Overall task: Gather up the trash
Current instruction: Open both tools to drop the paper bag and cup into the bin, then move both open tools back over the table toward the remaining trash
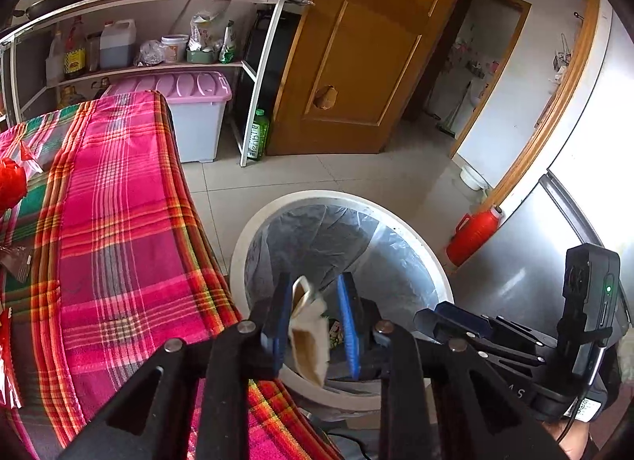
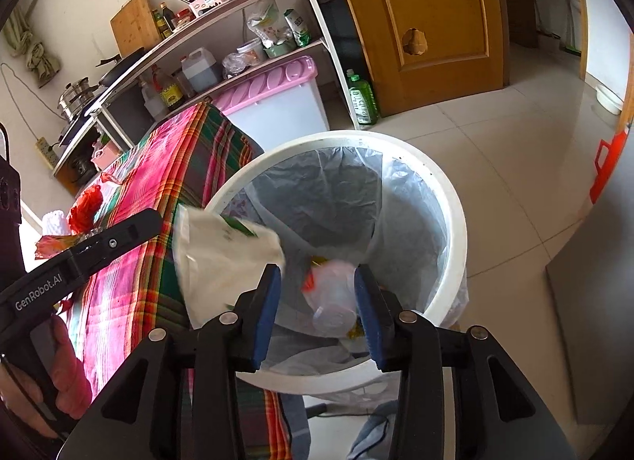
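**A:** Two pieces of trash are being brought over the white bin (image 1: pixel 432 257) at once. The left gripper (image 1: pixel 314 285) is tipped steeply down past the edge of the plaid-covered table (image 1: pixel 119 222), so that whatever is let go lands inside the liner (image 2: pixel 329 190).

**B:** And the jaws are seen parted. The cream wrapper (image 1: pixel 309 337) is lying against one blue pad only, with a clear gap at the other, so nothing is clamped. A drop is judged to be under way.

**A:** The same is noted on the right gripper (image 2: pixel 317 273): jaws spread, aimed down into the bin's mouth. A clear plastic cup (image 2: pixel 333 301) (something red is caught up with it) is framed between the pads, above the rubbish already at the bottom.

**B:** Whether it is touched by a pad cannot be told. Both tools are held side by side over the rim, close together.
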Motion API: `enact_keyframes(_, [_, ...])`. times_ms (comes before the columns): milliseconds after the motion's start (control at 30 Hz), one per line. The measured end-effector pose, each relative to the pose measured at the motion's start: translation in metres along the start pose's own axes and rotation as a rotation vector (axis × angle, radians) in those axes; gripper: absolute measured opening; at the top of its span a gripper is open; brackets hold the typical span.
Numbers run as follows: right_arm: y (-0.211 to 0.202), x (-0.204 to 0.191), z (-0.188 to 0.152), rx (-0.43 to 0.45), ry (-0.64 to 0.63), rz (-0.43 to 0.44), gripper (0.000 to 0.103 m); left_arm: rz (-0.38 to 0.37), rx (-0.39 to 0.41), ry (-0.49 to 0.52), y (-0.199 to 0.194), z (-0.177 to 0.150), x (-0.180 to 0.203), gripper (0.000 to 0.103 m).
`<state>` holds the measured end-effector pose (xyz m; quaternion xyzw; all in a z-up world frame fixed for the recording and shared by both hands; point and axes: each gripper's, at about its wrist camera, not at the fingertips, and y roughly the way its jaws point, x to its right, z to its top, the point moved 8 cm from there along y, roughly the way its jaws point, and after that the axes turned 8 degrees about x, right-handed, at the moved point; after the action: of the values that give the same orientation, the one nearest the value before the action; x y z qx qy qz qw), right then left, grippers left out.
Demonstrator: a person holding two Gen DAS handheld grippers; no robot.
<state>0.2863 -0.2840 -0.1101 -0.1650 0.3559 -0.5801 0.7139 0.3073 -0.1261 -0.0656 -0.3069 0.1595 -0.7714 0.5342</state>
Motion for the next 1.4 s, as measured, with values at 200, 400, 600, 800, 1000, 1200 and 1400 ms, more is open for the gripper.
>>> enact_keyframes(200, [-0.008, -0.003, 0.004, 0.03, -0.007, 0.01, 0.04, -0.011, 0.021, -0.017, -0.01, 0.002, -0.003, 0.028])
enact_keyframes(400, [-0.026, -0.017, 0.012, 0.097, -0.031, 0.04, 0.04, 0.004, 0.08, -0.016, -0.038, 0.004, -0.009, 0.047])
enact_keyframes(600, [-0.044, -0.038, 0.016, 0.15, -0.058, 0.069, 0.04, 0.041, 0.144, 0.002, -0.071, 0.006, -0.016, 0.049])
enact_keyframes(800, [-0.051, -0.064, 0.01, 0.152, -0.111, 0.108, 0.04, 0.112, 0.202, -0.003, -0.102, 0.005, -0.034, 0.049])
enact_keyframes(1000, [-0.054, -0.095, 0.001, 0.135, -0.132, 0.198, 0.04, 0.165, 0.228, -0.015, -0.13, -0.003, -0.06, 0.049])
enact_keyframes(1200, [-0.055, -0.12, -0.005, 0.123, -0.173, 0.22, 0.04, 0.244, 0.245, -0.031, -0.154, -0.017, -0.089, 0.049])
enact_keyframes(1400, [-0.056, -0.141, -0.014, 0.107, -0.22, 0.254, 0.04, 0.3, 0.268, -0.043, -0.177, -0.032, -0.111, 0.049])
